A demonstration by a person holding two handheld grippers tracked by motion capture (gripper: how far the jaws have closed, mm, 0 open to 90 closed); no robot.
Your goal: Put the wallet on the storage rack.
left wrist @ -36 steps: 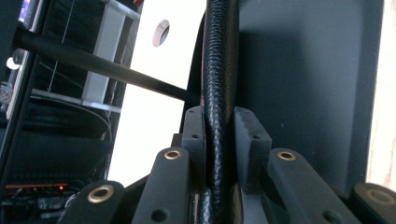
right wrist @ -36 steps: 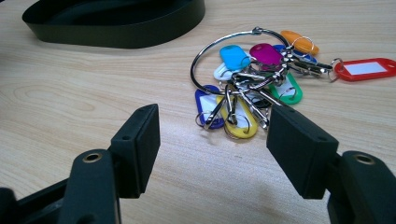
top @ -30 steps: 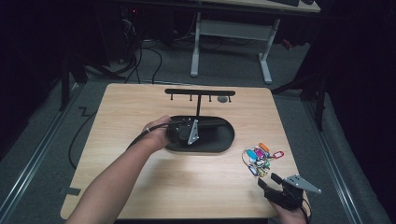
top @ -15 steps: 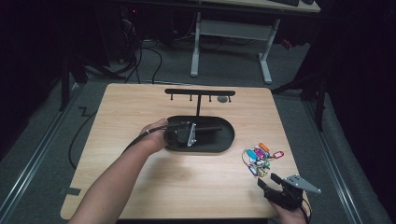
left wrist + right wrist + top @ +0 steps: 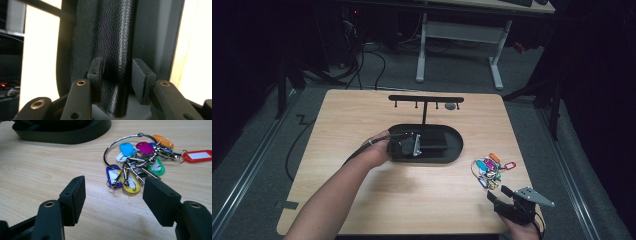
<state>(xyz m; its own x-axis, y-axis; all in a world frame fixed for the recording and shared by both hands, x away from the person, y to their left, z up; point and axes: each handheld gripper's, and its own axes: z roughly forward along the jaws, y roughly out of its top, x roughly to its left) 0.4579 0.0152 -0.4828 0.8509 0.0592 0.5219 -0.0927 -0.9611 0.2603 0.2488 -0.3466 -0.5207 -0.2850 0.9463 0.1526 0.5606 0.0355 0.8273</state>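
Your left gripper (image 5: 412,146) sits at the left end of the black stand's base (image 5: 447,150), jaws just opening, the leathery lining still between its pads. The stand looks stiff and heavy; grip its rim. Right, your other gripper (image 5: 504,200) gapes empty near keys (image 5: 489,167) on the wooden table (image 5: 362,115), in a dark room.

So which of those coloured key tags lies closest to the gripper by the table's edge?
The yellow tag: in the right gripper view it lies at the near end of the bunch, just ahead of the right gripper, beside the dark blue tag; the others lie farther back.
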